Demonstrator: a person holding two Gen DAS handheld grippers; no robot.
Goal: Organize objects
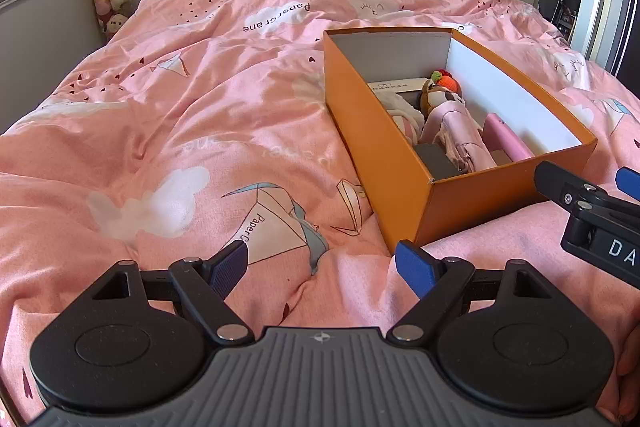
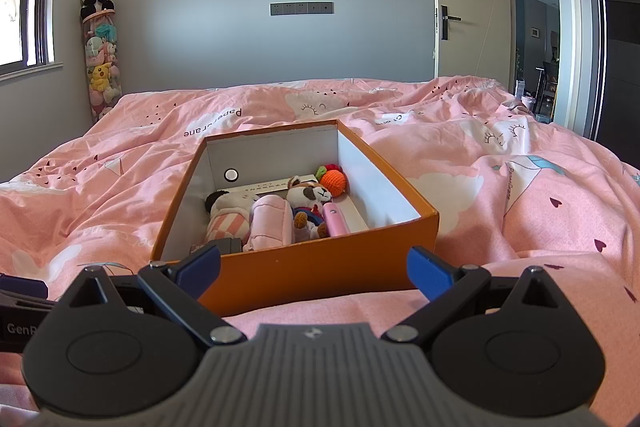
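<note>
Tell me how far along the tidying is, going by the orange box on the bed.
Looks nearly done. The orange box on the pink duvet already holds a toy dog, an orange knitted ball, a pink pouch, a striped doll and a pink tube. Nothing is in hand: the left tongs and right tongs are open and empty. No loose items show on the duvet; the box has no lid on.

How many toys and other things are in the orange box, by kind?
Stuffed toys: 2 (dog, striped doll)
Crochet balls: 1 orange
Pink pouches: 1
Pink tubes: 1
Dark blocks: 1
White cards: 1
Total: 7
</note>
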